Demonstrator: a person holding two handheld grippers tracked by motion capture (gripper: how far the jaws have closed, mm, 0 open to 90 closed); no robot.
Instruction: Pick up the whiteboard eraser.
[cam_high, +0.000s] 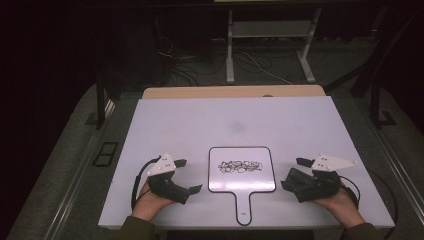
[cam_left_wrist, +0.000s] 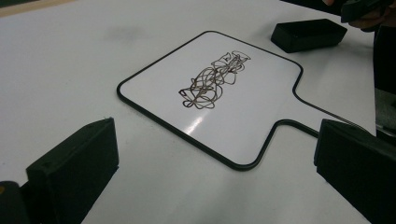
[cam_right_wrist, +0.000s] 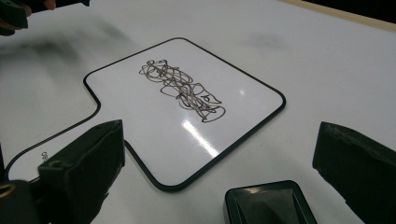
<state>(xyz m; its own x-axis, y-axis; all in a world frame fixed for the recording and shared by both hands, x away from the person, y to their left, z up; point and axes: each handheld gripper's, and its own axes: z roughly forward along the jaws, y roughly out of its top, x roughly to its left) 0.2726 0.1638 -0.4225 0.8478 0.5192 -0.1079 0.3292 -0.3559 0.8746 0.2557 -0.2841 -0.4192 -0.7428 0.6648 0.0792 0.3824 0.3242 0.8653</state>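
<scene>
Both grippers' fingers spread, empty | whiteboard paddle (cam_high: 241, 170): brown scribble (cam_high: 240, 166), no legible writing

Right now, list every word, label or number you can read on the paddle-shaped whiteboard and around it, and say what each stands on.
Legible text: none.
Whiteboard, middle: a dark marker scribble, loops and tangles only, no letters.
Whiteboard handle, near its end: a tiny printed mark, too small and blurred to read.
Table: no print seen.
</scene>
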